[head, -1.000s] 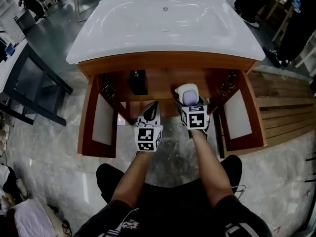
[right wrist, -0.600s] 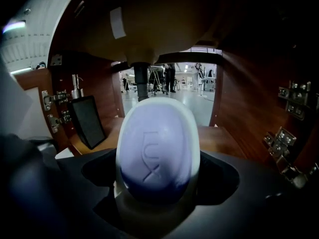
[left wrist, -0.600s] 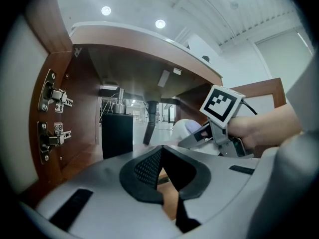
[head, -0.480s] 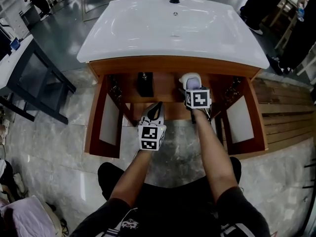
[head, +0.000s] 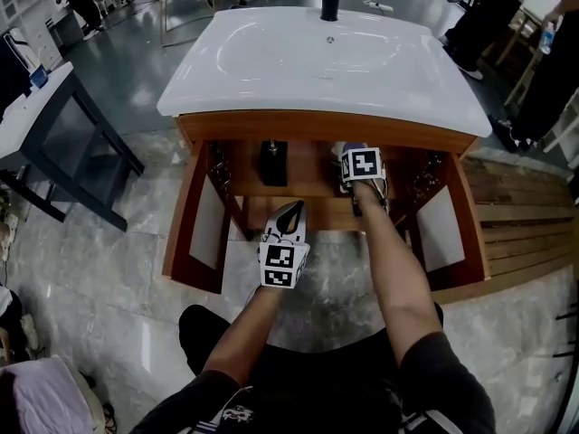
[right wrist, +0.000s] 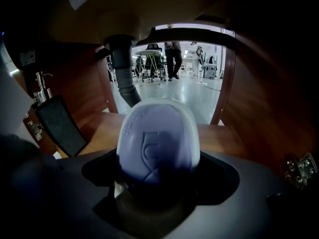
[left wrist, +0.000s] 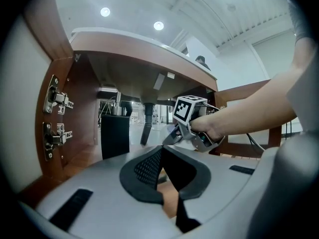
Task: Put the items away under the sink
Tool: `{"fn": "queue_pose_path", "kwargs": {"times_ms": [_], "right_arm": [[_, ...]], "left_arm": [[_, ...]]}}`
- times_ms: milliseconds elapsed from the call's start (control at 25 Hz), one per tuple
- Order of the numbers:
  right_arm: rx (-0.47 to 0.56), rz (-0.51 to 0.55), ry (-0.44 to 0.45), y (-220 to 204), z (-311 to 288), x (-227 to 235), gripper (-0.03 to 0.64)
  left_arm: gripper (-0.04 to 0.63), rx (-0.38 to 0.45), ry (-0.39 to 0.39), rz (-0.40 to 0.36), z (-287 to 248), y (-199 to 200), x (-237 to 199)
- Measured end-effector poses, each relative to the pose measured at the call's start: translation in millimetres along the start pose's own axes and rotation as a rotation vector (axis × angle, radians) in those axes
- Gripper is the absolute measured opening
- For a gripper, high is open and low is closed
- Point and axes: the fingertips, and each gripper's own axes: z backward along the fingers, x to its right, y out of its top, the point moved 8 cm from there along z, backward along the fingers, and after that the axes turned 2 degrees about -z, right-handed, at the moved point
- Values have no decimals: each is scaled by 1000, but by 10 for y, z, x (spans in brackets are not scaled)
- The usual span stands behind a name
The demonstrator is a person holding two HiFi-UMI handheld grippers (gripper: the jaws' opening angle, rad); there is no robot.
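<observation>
L hand-held gripper (head: 290, 212) closed, empty; R hand-held gripper (right wrist: 159, 198) clamps half-hidden lilac bottle (right wrist: 158, 143).

Grey marble floor (head: 90, 269), black table (head: 68, 147)

Black dispenser (head: 274, 163) on cabinet shelf (head: 313, 178)

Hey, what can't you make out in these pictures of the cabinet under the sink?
Head view: the lavender bottle is mostly hidden by the right hand-held gripper and the sink rim.
Right gripper view: the bottle's base is hidden by that gripper, so whether it touches the shelf is unclear.
Same view: the cabinet's right wall is too dark.
</observation>
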Motion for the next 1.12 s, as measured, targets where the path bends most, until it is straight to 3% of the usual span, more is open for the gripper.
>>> {"fn": "queue_pose_path", "kwargs": {"times_ms": [320, 640, 1120], "right_arm": [[-77, -50, -11, -91, -170, 41, 476], [-90, -65, 0, -93, -199, 40, 476], [149, 36, 23, -48, 222, -28, 477]], "left_arm": [[6, 26, 15, 1, 88, 56, -47], [6, 64, 22, 4, 111, 156, -48], [6, 43, 63, 5, 108, 208, -173]]}}
